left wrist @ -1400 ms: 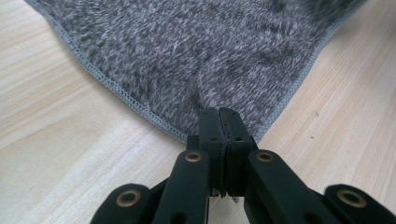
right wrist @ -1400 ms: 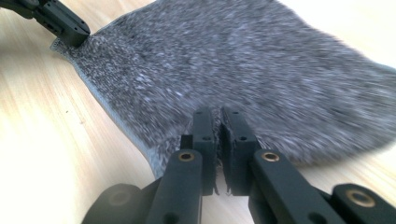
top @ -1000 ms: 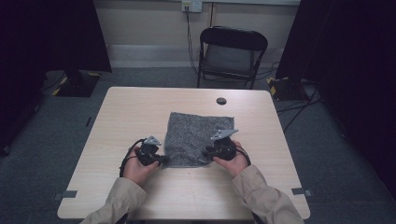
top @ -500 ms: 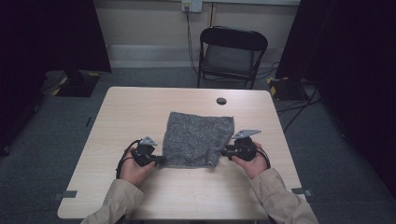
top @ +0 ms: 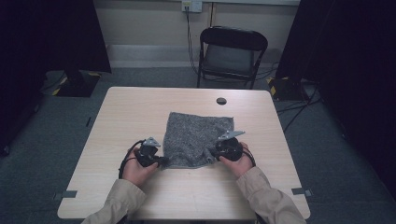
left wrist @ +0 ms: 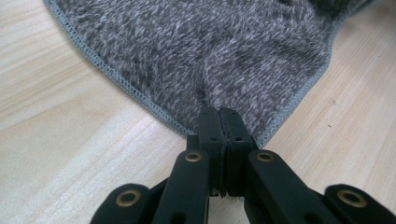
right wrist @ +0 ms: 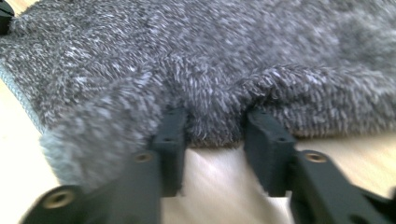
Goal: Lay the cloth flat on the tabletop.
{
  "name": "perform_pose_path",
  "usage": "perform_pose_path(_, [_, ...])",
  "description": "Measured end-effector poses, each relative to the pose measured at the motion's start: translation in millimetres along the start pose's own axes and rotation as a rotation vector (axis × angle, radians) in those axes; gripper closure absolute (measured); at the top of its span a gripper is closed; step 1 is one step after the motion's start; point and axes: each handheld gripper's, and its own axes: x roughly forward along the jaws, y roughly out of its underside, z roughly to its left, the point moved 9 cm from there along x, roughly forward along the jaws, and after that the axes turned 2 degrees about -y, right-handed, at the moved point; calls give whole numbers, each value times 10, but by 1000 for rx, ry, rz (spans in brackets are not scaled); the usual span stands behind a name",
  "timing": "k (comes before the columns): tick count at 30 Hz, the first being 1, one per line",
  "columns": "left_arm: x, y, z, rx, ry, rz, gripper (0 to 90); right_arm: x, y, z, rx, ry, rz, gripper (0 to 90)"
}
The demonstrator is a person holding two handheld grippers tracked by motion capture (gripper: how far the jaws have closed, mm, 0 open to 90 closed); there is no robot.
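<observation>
Room edges lying dim, table point(top: 140, 121) catching soft overhead light; right gripper view blurring, cloth point(right wrist: 196, 60) smearing.

From above our side of the table point(top: 140, 112), we look forward and down, far enough back to take in the whole top and a chair point(top: 231, 53) beyond. On the left gripper point(left wrist: 219, 116) we ride low and very close, looking along its jaws at a grey cloth point(left wrist: 210, 51). The right gripper point(right wrist: 215, 130) view sits just as near, its picture blurred. All three share that cloth.
</observation>
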Motion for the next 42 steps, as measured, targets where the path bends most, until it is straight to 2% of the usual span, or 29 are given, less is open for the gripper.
perform_pose_path(3, [16,-16,-5,1,-6,-9,891,42,-44,15,-46,-1,15,815])
perform_pose_path(6, [10,-17,3,-2,-4,-8,891,1,-65,14,-43,-16,9,857])
perform_pose_path(8, [-9,-14,28,3,-6,-5,891,-89,-59,-15,-38,-18,3,862])
perform_pose_path(14, [-53,-16,88,-28,-14,-19,891,-512,61,-175,-18,-5,13,858])
perform_pose_path(18, [-45,-51,25,-23,-5,-30,891,-747,175,-238,-13,5,33,854])
perform_pose_path(22, [-3,-43,-43,0,6,-2,891,-879,216,-239,6,7,24,825])
perform_pose_path(26, [14,-38,-43,3,0,8,892,-827,211,-234,-2,11,41,814])
perform_pose_path(29, [7,-26,-20,3,2,19,891,-682,179,-218,-5,9,48,781])
perform_pose_path(31, [23,-32,-12,1,3,9,891,-547,162,-196,-14,6,63,774])
perform_pose_path(33, [25,-34,-10,4,12,17,891,-400,138,-160,-20,-9,69,719])
perform_pose_path(34, [30,-40,-5,5,8,10,891,-334,125,-149,-23,-6,69,652])
perform_pose_path(36, [37,-45,-1,-1,8,0,891,-244,111,-123,-23,0,66,621])
perform_pose_path(39, [32,-49,30,-1,1,-7,891,-247,113,-91,-29,-1,60,588])
perform_pose_path(42, [32,-50,40,-8,3,-10,890,-367,137,-99,-16,-6,52,575])
